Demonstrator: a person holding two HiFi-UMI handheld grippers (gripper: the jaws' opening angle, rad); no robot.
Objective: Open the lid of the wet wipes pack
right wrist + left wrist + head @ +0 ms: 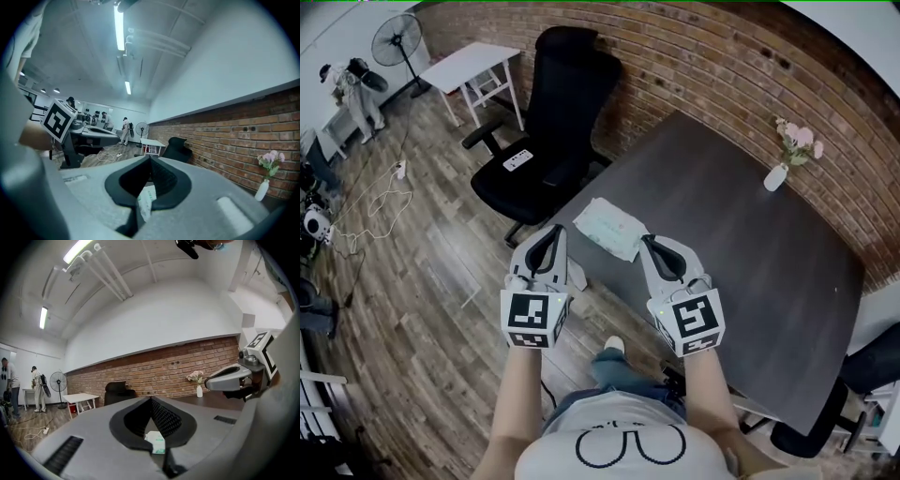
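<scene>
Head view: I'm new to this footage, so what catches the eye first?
The left gripper and right gripper, jaws shut and empty, point at a wet wipes pack near a corner of the dark table. A black office chair stands beyond, and a vase of pink flowers sits at the far edge.

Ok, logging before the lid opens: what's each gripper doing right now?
Left gripper: closed, holding nothing.
Right gripper: closed, holding nothing.
</scene>
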